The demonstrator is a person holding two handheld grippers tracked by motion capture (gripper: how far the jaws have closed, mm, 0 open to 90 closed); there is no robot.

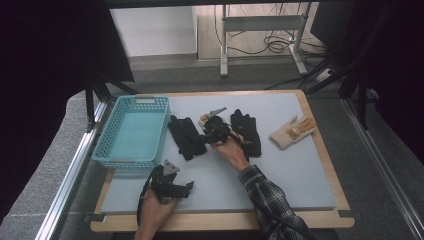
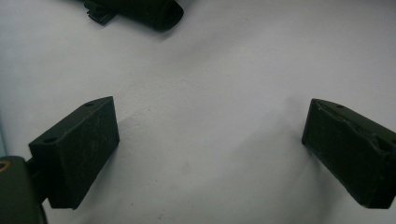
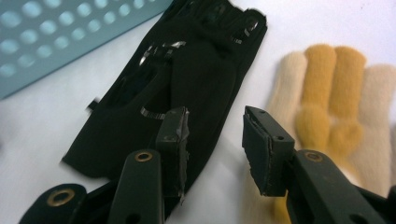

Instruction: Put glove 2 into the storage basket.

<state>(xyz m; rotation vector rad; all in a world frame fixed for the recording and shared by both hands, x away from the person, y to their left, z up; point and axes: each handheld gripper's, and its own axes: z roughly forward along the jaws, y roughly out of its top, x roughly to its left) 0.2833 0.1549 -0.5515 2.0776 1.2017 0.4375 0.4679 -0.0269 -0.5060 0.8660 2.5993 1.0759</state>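
I have the right tongs [image 3: 212, 147] low over the grey tabletop [image 1: 280, 175], their jaws partly apart with nothing pressed between them; one jaw lies over the edge of a black glove [image 3: 187, 84], the other sits over the bare strip between that glove and a cream and yellow knitted glove [image 3: 327, 98] just beside it; I cannot tell whether the jaw over the black glove touches the fabric. In the high view the right tongs [image 1: 212, 131] sit in the middle of the tabletop, between one black glove [image 1: 186, 136] near the turquoise basket [image 1: 131, 160] and a second black glove [image 1: 247, 131]; another cream knitted glove [image 1: 292, 131] lies well apart towards the right edge. My left tongs [image 1: 187, 187] rest near the front edge, close to the basket's near corner, held by the left hand [image 1: 155, 212]; from their own view the left tongs [image 2: 210, 149] stand wide open over bare grey surface, gripping nothing, with a dark glove tip [image 2: 154, 11] at the top.
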